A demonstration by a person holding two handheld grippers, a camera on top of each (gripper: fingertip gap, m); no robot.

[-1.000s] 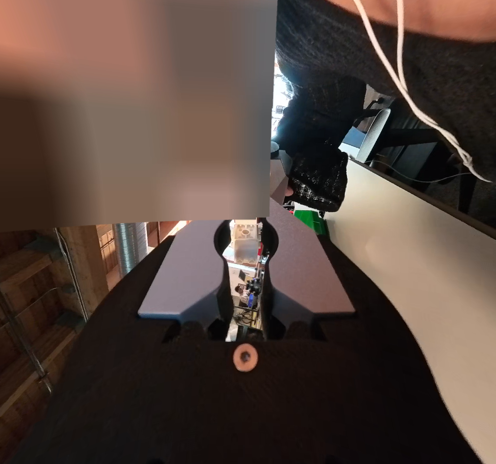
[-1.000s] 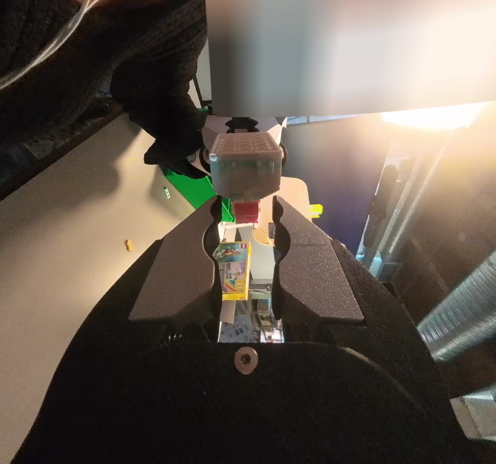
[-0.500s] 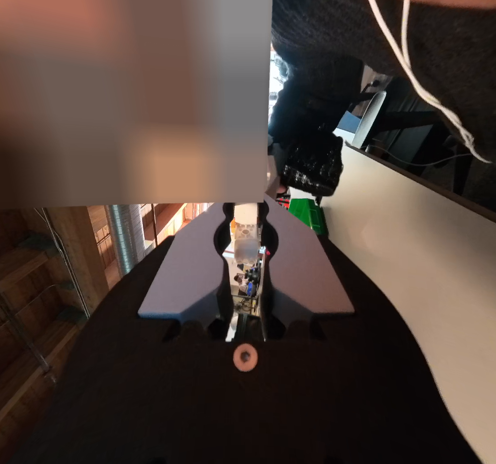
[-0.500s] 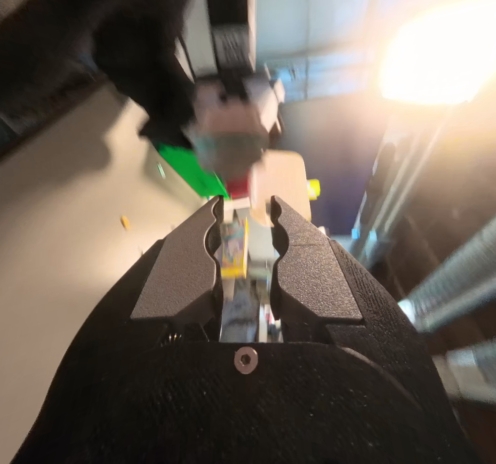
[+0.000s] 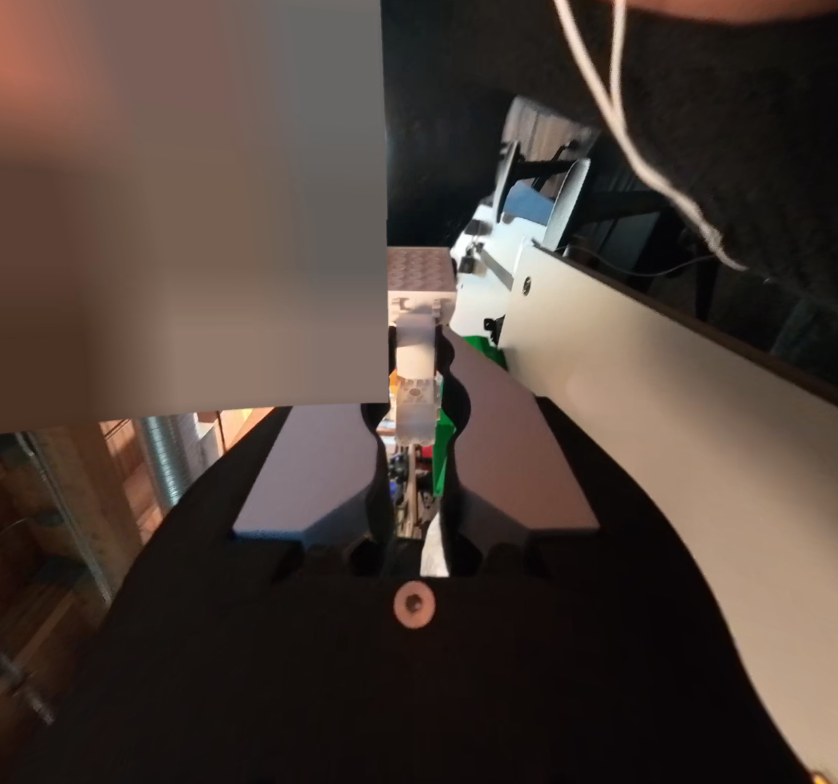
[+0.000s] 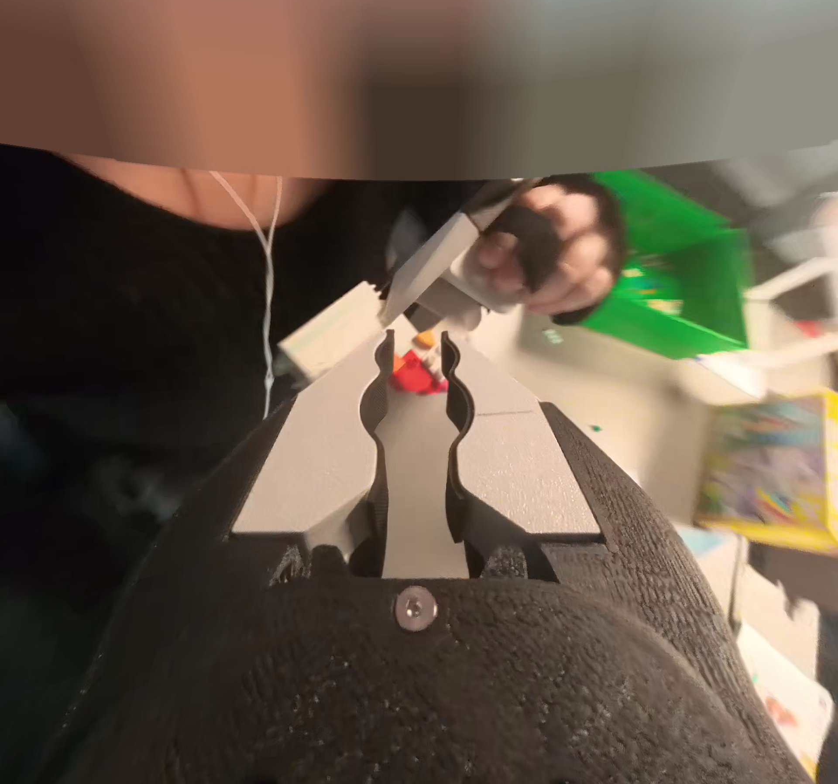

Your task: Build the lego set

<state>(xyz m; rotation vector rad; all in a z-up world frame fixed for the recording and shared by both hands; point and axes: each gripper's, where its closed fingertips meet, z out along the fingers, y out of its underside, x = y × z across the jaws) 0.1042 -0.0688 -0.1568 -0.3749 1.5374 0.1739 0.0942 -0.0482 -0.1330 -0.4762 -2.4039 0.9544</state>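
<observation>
In my left-hand view, my left gripper fills the lower middle of the frame, its jaws narrowed on a small white lego assembly that stands up between the tips; part of the left tip is hidden by a blur patch, so I judge the grip from the fit. To the right of that a green baseplate shows through the gap, and the pale table runs off to the right edge. In my right-hand view, my right gripper sits in the centre with its jaws moderately apart and nothing between them. Just past its tips lies a red and orange lego piece on the table, blurred. Above and right of it my left hand holds the other tool, then the green plate, and a yellow box at the right edge. I judge I am mid-build, fetching the next piece. The next move calls for lining my right tips around the red piece, closing, then bringing it to the white assembly.
</observation>
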